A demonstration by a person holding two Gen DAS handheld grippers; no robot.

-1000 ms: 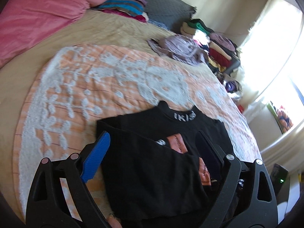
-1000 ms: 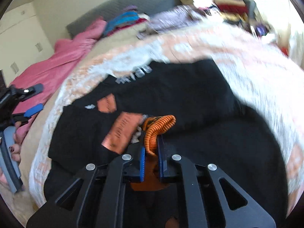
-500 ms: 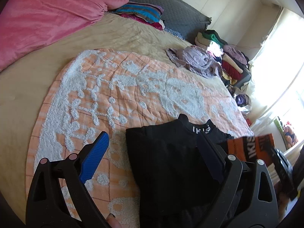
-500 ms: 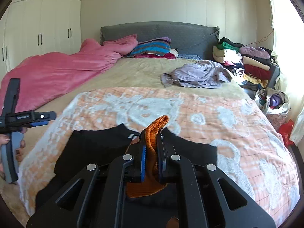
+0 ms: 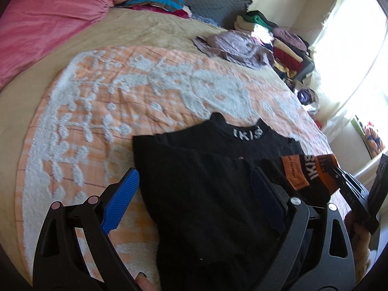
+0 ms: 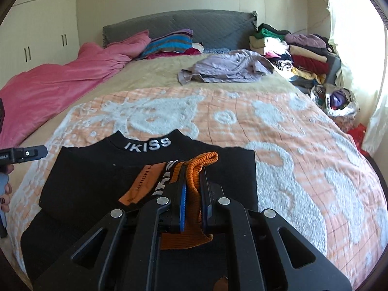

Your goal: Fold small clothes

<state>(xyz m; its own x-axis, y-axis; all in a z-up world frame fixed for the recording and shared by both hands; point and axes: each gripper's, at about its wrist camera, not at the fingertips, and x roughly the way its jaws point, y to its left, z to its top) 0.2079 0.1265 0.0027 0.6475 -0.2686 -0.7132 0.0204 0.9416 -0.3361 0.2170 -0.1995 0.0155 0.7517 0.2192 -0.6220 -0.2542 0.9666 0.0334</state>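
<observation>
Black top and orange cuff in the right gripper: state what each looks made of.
Black top: apparently a soft matte knit, faintly ribbed, white lettering at the collar. Orange cuff: ribbed stretchy knit, clear ridges across the folded edge pinched by the right gripper. Exact fibre unclear.

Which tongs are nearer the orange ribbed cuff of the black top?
Right. The right tongs are clamped on the orange ribbed cuff; the left tongs hang open over the black top's body, beside it.
</observation>
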